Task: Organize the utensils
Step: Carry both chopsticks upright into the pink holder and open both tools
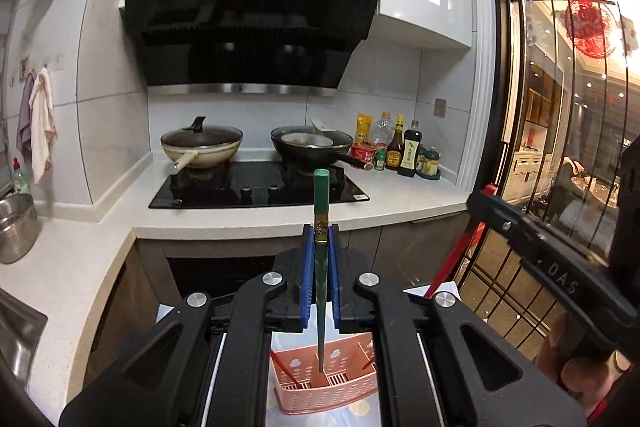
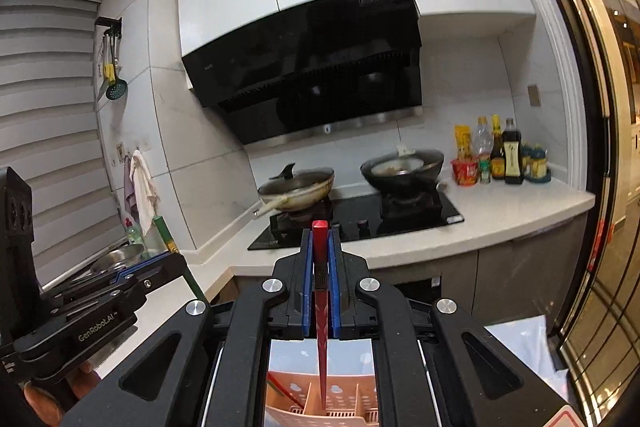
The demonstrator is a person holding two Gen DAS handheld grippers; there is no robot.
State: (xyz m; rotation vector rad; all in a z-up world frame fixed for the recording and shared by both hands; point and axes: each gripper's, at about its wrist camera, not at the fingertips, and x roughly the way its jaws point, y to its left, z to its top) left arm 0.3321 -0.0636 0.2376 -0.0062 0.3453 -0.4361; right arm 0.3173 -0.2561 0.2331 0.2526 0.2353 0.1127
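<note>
My left gripper [image 1: 321, 231] is shut on a green chopstick [image 1: 321, 195] held upright, its thin tip reaching down into a pink slotted utensil basket [image 1: 326, 387] below. A red chopstick [image 1: 284, 369] leans in the basket's left part. My right gripper [image 2: 320, 233] is shut on a red chopstick [image 2: 320, 239], also upright, its tip inside the same pink basket [image 2: 320, 401]. The right gripper shows at the right in the left wrist view [image 1: 484, 195]. The left gripper shows at the left in the right wrist view [image 2: 160, 259] with the green chopstick [image 2: 166, 235].
A white counter [image 1: 400, 203] carries a black stove [image 1: 256, 187] with a lidded pan [image 1: 202, 145] and a black wok [image 1: 312, 145]. Sauce bottles [image 1: 400, 147] stand at the back right. A steel bowl [image 1: 14, 227] sits at the left by the sink. A glass door [image 1: 560, 107] is on the right.
</note>
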